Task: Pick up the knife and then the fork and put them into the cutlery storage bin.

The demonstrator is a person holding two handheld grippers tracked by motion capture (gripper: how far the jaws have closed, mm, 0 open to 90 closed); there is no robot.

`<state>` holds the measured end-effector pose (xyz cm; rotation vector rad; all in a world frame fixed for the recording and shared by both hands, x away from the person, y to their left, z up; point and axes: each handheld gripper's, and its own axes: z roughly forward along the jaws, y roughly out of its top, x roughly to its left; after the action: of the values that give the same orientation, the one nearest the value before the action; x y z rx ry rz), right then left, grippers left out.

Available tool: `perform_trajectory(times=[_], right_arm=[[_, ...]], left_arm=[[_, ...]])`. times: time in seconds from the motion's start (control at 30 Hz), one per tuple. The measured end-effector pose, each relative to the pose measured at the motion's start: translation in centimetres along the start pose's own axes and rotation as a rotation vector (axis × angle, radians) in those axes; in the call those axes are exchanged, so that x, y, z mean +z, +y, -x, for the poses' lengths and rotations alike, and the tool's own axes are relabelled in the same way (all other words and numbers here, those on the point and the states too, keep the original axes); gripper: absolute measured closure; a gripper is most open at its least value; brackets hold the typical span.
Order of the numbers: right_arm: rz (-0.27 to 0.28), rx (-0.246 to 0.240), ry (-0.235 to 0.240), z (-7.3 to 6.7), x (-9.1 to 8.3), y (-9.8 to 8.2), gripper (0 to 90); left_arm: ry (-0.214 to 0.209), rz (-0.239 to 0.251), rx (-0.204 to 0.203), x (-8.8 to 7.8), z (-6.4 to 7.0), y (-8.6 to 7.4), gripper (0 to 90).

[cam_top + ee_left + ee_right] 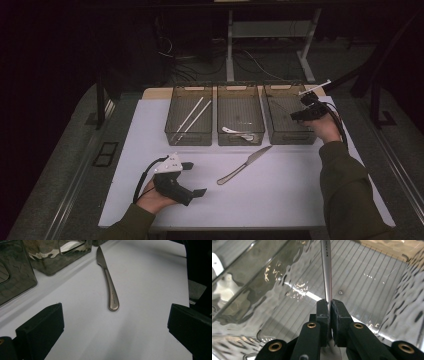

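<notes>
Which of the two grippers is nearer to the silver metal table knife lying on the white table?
Left. The left gripper, jaws open, rests on the table just left of the silver metal table knife. The right gripper is farther, over the right-hand clear bin, clamping a metal utensil handle.

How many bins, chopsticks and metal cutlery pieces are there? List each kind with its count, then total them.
Clear bins: 3
White chopsticks: 2
Metal cutlery: 2, the loose knife and a metal piece gripped by the right gripper
Total: 7
</notes>
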<state>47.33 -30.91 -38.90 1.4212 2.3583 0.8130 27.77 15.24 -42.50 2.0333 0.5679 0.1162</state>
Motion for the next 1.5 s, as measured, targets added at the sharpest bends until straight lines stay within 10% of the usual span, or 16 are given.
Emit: perform_trajectory(times=[0.6,1.5], right_arm=[[-0.09,-0.022,-0.002,-0.3,1.4,-0.3,83.8],[0.144,-0.008,0.081,-1.4,-3.0,-0.4,37.5]], left_arm=[[0.0,0.002,0.0,0.0,0.1,0.0,0.0],[0.003,0.0,0.001,0.1,0.1,0.0,0.0]])
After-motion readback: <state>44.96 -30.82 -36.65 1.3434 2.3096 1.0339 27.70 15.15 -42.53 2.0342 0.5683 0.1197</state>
